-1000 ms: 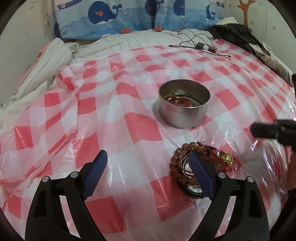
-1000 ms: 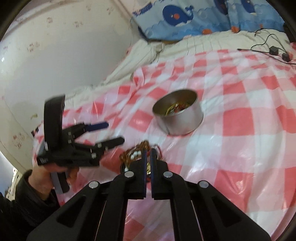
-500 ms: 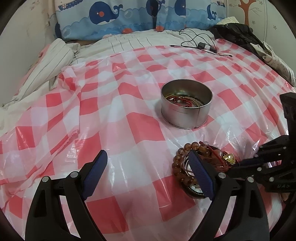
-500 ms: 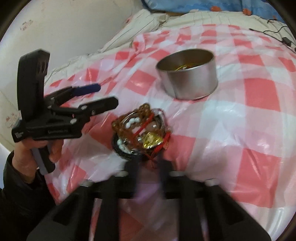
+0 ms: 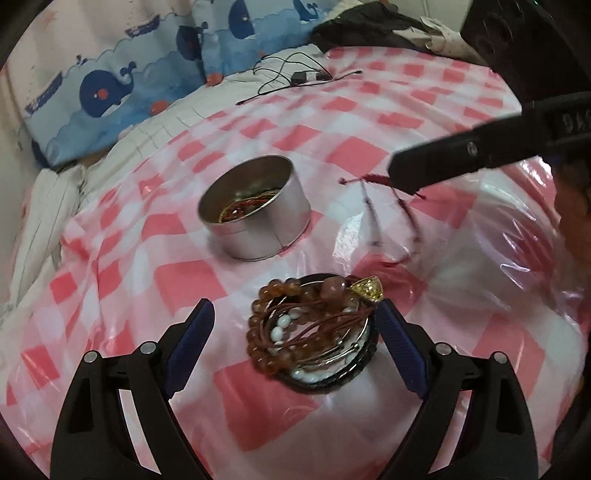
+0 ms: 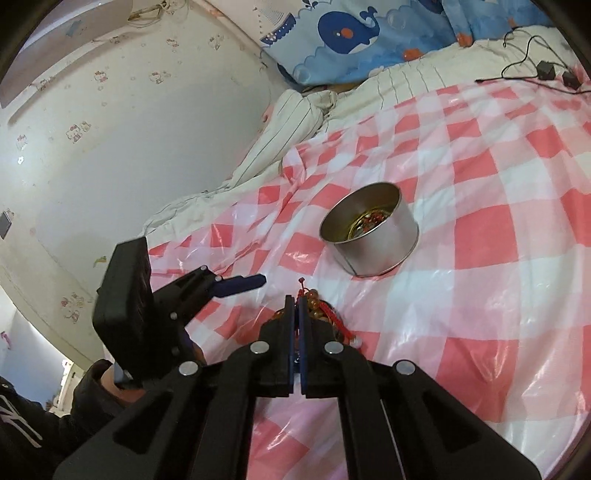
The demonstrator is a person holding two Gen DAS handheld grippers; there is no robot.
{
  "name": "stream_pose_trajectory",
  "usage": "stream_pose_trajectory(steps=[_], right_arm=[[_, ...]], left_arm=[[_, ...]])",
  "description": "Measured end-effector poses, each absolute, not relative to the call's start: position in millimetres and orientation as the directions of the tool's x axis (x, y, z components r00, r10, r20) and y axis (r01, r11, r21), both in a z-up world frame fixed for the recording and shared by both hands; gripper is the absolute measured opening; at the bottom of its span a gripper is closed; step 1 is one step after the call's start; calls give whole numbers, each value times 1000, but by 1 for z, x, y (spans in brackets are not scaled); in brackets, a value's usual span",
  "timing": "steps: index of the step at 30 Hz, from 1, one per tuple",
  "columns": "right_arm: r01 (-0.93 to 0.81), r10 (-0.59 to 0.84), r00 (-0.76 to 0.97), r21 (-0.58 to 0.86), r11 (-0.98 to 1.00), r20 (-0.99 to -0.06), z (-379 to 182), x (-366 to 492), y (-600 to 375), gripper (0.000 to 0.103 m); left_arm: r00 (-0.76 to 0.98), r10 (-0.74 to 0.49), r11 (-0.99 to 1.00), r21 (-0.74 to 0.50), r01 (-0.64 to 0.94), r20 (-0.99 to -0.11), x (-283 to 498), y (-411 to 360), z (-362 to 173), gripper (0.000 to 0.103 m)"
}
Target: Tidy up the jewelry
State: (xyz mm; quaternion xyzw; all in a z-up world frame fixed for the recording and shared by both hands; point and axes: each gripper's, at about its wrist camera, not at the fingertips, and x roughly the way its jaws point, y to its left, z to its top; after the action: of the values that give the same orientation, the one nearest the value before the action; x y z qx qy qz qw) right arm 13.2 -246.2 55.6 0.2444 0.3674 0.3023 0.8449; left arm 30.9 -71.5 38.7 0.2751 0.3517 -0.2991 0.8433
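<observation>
A round silver tin (image 5: 255,210) with red cords inside stands on the red-checked plastic cloth; it also shows in the right wrist view (image 6: 371,229). A pile of bracelets (image 5: 314,332), amber beads, white beads and a gold charm, lies between the open fingers of my left gripper (image 5: 295,339). My right gripper (image 6: 297,310) is shut on a red cord bracelet (image 5: 391,218), which hangs blurred above the cloth, right of the tin. The right gripper shows in the left wrist view (image 5: 399,173). The left gripper shows in the right wrist view (image 6: 240,284).
Black cables and chargers (image 5: 303,75) lie at the far side of the cloth. A whale-print pillow (image 5: 110,92) and a striped blanket (image 6: 288,125) lie behind. Dark clothing (image 5: 369,22) sits at the far right. A wall (image 6: 129,129) is to the left.
My right gripper closed on the red cord bracelet and lifted it out of the pile toward the tin. My left gripper moved so that its fingers straddle the pile.
</observation>
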Motion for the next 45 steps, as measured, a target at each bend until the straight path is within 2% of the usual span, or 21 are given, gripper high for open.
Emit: stream_pose_trajectory(steps=[1,3,5,8,10,11,13,15,16,17,19,21,22,25,29,35,37,38,39,45], right_arm=[[-327,688,547,636,699,-476,55,14,-246,3],[-321,685,546,635,703,-482,54,13,-247,3],[-315,682,544,635,705,-488,52,14,-247,3],[-308,679,545,636,708,-492,49,14,-248,3],[-304,675,547,634,711,-495,49,14,-248,3],[-302,672,548,631,715,-498,49,14,-248,3],[-302,667,548,624,721,-504,49,14,-247,3],[-306,652,549,600,739,-523,50,14,-244,3],[-307,647,549,592,745,-530,49,14,-242,3],[-307,640,547,582,753,-539,49,13,-241,3],[-305,630,547,570,763,-551,47,14,-240,3],[-302,624,546,563,769,-559,46,14,-239,3],[-301,623,546,562,770,-561,46,14,-239,3],[-297,617,547,558,775,-566,45,14,-239,3],[-294,603,547,541,788,-581,45,15,-237,3],[-281,507,497,423,862,-704,32,18,-224,3],[-284,445,473,347,894,-761,25,19,-216,21],[-287,420,477,314,905,-772,23,17,-214,49],[-292,397,488,283,914,-777,24,16,-211,60],[-261,339,523,232,937,-782,21,18,-214,64]], left_arm=[[570,-320,668,247,702,-756,31,-72,39,85],[550,-355,666,209,716,-756,32,-73,40,78],[513,-368,673,158,723,-776,35,-70,38,55],[461,-386,662,108,741,-799,36,-67,33,46],[457,-380,631,136,764,-804,29,-71,30,48],[466,-370,617,162,770,-804,26,-73,28,58],[516,-333,592,251,766,-789,18,-79,25,71],[503,-346,575,245,781,-792,16,-81,24,71],[478,-366,580,207,788,-798,18,-80,25,67],[454,-385,592,162,789,-803,21,-77,27,54],[444,-390,632,116,766,-806,30,-69,30,38],[431,-415,654,67,753,-801,34,-63,35,27],[427,-427,661,46,749,-797,36,-61,37,18],[424,-456,668,14,744,-783,37,-56,42,5],[443,-510,693,-48,719,-737,43,-45,56,4],[473,-478,719,-22,694,-740,48,-41,57,4],[477,-463,728,-13,686,-747,50,-41,56,4],[479,-453,733,-8,680,-752,51,-41,54,4],[483,-435,743,0,669,-760,53,-40,52,4],[462,-409,741,10,672,-787,55,-44,42,13]])
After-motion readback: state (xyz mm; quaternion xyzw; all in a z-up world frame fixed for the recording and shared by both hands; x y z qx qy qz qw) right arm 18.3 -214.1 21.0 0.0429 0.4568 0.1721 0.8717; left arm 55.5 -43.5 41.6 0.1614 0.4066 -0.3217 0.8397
